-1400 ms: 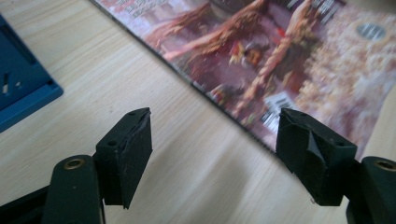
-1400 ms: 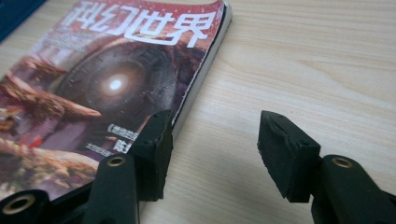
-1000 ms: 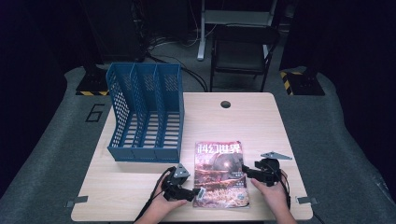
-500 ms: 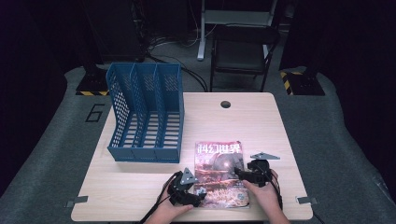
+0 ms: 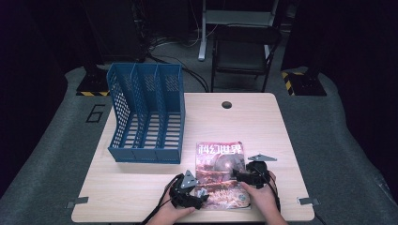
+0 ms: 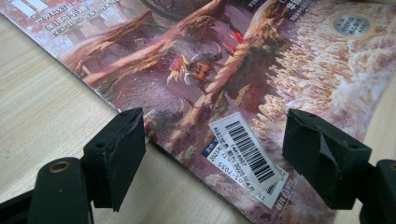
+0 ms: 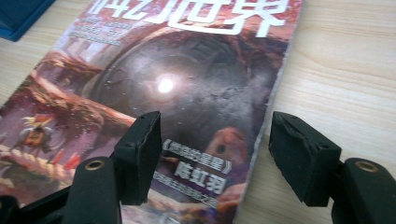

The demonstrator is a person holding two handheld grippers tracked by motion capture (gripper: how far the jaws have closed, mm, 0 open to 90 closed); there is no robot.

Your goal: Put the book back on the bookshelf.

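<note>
Bench (image 5: 141, 197): blue file rack (image 5: 145, 117) toward the left edge, magazine (image 5: 220, 164) flat at the near edge, right of centre. Left tongs (image 5: 199, 199) just opened further, wide, straddling its near-left corner; right tongs (image 5: 237, 176) wide over its right edge, nothing gripped. Step looks like pre-grasp. Next: get a jaw under an edge, probably for the rack. Underside contact can't be made out.

L gripper (image 6: 212, 154) jaws wide; straddling magazine (image 6: 261, 70) corner w/ barcode.
</note>
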